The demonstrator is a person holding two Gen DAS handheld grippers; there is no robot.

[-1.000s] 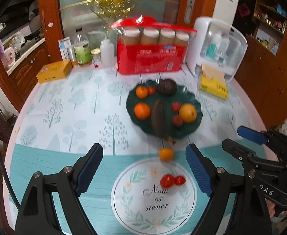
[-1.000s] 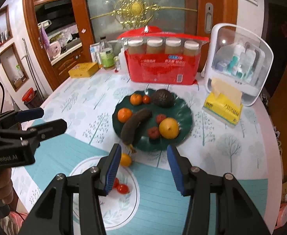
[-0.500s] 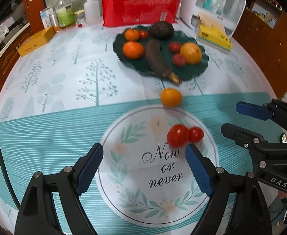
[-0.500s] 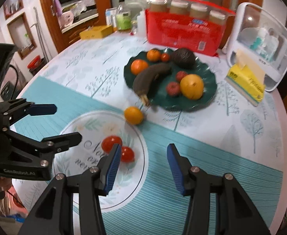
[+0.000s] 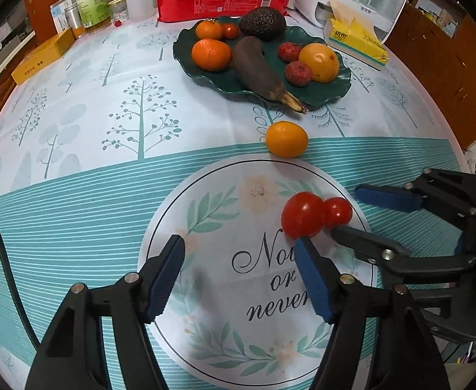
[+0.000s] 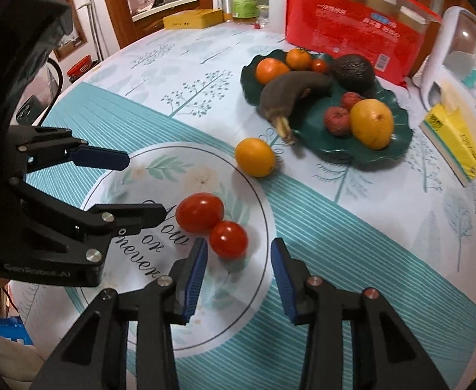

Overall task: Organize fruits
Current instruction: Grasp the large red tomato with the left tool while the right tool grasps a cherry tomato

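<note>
Tomatoes (image 6: 212, 221) touch on the tablecloth (image 6: 351, 227); both claws closing empty, orange (image 6: 255, 157) beyond.

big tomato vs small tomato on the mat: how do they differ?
Size: the big tomato is clearly larger than the small tomato.
Shape: the big one is more oval, the small one rounder.
Place: the big tomato lies nearer the left gripper, the small tomato just ahead of the right gripper, whose jaws are closing with nothing between them yet.
Shared: both are red, glossy, touching each other on the round printed mat, outside the green plate.
</note>
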